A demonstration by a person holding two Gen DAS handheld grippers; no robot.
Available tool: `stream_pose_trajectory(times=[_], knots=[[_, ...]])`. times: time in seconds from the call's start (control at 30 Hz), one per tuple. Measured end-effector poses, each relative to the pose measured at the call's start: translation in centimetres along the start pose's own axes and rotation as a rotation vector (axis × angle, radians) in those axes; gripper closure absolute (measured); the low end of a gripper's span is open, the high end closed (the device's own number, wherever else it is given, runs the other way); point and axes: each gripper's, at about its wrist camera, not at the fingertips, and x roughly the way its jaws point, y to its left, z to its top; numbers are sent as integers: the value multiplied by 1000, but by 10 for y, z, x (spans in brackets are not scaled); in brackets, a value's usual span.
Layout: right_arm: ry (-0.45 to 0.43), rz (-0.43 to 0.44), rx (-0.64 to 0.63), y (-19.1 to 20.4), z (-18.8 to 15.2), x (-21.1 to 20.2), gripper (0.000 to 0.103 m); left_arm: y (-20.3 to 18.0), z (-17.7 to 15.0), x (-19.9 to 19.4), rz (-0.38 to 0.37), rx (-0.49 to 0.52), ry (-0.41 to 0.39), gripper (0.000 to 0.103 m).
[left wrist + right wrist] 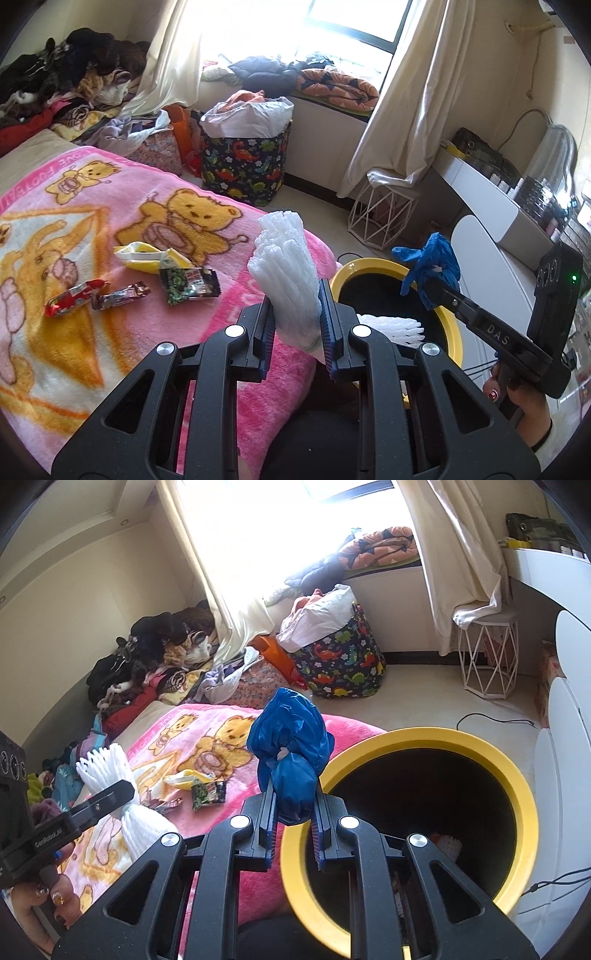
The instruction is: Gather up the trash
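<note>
Between the fingers of the left gripper [295, 325], a white foam net sleeve [286, 277] is clamped at its lower part, its frayed end rising above the fingertips. Left of these fingers, on the pink bear-print blanket [92, 221] that covers the bed, lie a yellow wrapper [147, 254], a dark snack packet [188, 284] and two candy wrappers [96, 297]. Just right of the fingers stands a black bin with a yellow rim [364, 266]; a second piece of white foam netting [391, 328] lies inside it.

Between the fingers of the right gripper [293, 812], a crumpled blue plastic bag [290, 753] is clamped and stands upright above the fingertips. The bin [517, 794] opens just right of and below these fingers, over its near rim. Left of them, the left gripper and its foam sleeve [107, 771] hang above the blanket [221, 738], held by a hand [40, 908].

Beyond both pairs of fingers, a dinosaur-print basket [243, 162] sits on the floor beneath the window.
</note>
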Motion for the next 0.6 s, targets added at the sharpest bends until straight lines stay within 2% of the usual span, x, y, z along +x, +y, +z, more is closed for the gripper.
stream_pose_trajectory(times=[0.6], knots=[[-24, -72, 57, -36, 1, -7, 88, -35, -9, 20, -38, 74, 41, 87]])
